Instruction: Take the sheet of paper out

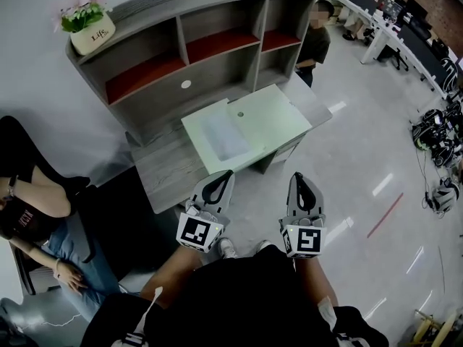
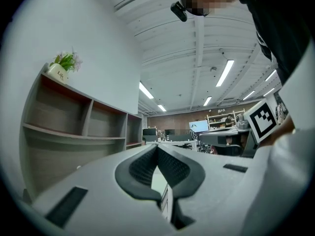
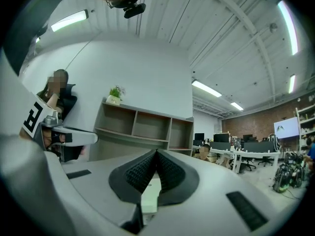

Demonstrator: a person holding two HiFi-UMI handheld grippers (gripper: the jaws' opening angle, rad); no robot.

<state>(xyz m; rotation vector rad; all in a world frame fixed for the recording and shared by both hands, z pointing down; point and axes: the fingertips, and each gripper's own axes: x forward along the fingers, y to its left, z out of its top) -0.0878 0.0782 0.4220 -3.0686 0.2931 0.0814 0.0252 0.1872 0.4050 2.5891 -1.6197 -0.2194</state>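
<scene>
Where the sheet of paper [image 1: 226,137] lies: frame centre, flat on a pale green pad [image 1: 271,118] on the desk [image 1: 163,172];
Left gripper [image 1: 226,174]: lower centre, below the pad; jaws clenched, empty;
Right gripper [image 1: 296,177]: just right of it; jaws clenched, empty

The sheet of paper [image 1: 226,137] lies on a board [image 1: 275,118] on the desk [image 1: 163,176], before shelves [image 1: 224,67] bearing a potted plant [image 1: 90,29].

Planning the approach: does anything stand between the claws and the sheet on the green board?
Nothing visible does. The sheet lies flat on the green board, and no object stands on it. The left claw and the right claw, both shut, are on the board's near side, with only open space between them and the sheet.
</scene>
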